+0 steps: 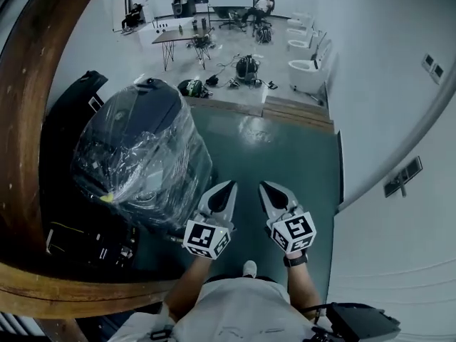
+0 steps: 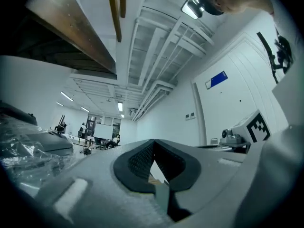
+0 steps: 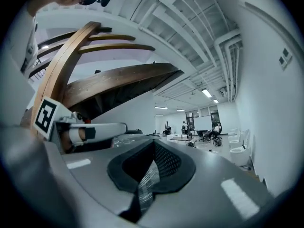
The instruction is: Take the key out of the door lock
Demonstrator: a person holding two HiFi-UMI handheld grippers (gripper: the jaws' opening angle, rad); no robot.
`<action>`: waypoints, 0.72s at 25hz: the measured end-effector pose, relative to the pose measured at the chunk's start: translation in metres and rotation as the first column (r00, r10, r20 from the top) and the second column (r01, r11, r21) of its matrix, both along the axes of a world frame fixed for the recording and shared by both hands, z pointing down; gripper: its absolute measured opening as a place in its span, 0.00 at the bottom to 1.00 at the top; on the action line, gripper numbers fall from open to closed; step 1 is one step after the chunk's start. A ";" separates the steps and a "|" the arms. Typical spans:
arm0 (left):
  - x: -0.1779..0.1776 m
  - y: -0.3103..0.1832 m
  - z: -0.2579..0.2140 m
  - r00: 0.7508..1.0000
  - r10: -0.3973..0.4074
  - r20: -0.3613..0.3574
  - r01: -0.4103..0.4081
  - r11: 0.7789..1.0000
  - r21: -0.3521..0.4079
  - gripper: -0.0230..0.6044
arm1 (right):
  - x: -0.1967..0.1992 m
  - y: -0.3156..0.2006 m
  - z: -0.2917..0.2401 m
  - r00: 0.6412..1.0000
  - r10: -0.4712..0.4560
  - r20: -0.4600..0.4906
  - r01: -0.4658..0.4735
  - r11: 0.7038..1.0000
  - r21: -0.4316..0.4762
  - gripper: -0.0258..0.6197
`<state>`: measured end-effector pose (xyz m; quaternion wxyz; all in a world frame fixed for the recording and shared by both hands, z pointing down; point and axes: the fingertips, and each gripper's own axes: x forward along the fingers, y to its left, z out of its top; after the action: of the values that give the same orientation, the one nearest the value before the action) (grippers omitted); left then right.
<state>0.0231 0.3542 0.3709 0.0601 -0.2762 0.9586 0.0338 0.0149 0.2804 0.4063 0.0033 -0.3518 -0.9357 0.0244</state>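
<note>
Key: in no view, and no door lock shows either, so its place cannot be told.
Progress: judged not begun; the lock is still to be reached and the key gripped and drawn out.
Left gripper (image 1: 231, 184): jaws together, empty, just beside the plastic-wrapped bundle (image 1: 135, 148).
Right gripper (image 1: 263, 185): jaws together, empty, on the left gripper's far side from the bundle.
Writing: none readable; marker cube (image 1: 206, 239) bears only a pattern, and the blue wall sign (image 2: 217, 80) is too small to read.
</note>
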 end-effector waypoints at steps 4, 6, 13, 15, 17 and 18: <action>-0.047 0.001 0.010 0.999 -0.029 -0.039 0.030 0.999 0.016 0.03 | -0.040 -0.005 0.016 0.999 0.002 -0.034 -0.002 1.000 0.003 0.03; -0.065 0.000 0.019 0.997 -0.038 -0.066 0.038 0.999 0.001 0.03 | -0.051 -0.002 0.022 0.998 -0.034 -0.047 0.034 0.999 0.000 0.03; -0.160 -0.024 0.062 0.991 0.020 -0.131 -0.035 0.994 -0.108 0.04 | -0.119 0.003 0.039 0.997 -0.066 -0.028 0.068 0.995 0.075 0.03; -0.201 -0.036 0.076 0.982 0.062 -0.177 -0.084 0.989 -0.121 0.04 | -0.152 -0.011 0.050 0.998 -0.013 -0.054 0.018 0.996 0.083 0.03; -0.241 -0.047 0.075 0.977 0.111 -0.181 -0.133 0.984 -0.116 0.04 | -0.189 -0.030 0.053 0.995 0.066 -0.074 -0.060 0.995 0.082 0.03; -0.260 -0.052 0.068 0.976 0.141 -0.164 -0.160 0.981 -0.107 0.04 | -0.207 -0.040 0.050 0.991 0.109 -0.076 -0.104 0.992 0.072 0.03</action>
<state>-0.2369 0.3019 0.4392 -0.0344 -0.3476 0.9370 0.0021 -0.1924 0.2409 0.4564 0.0514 -0.2997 -0.9526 0.0066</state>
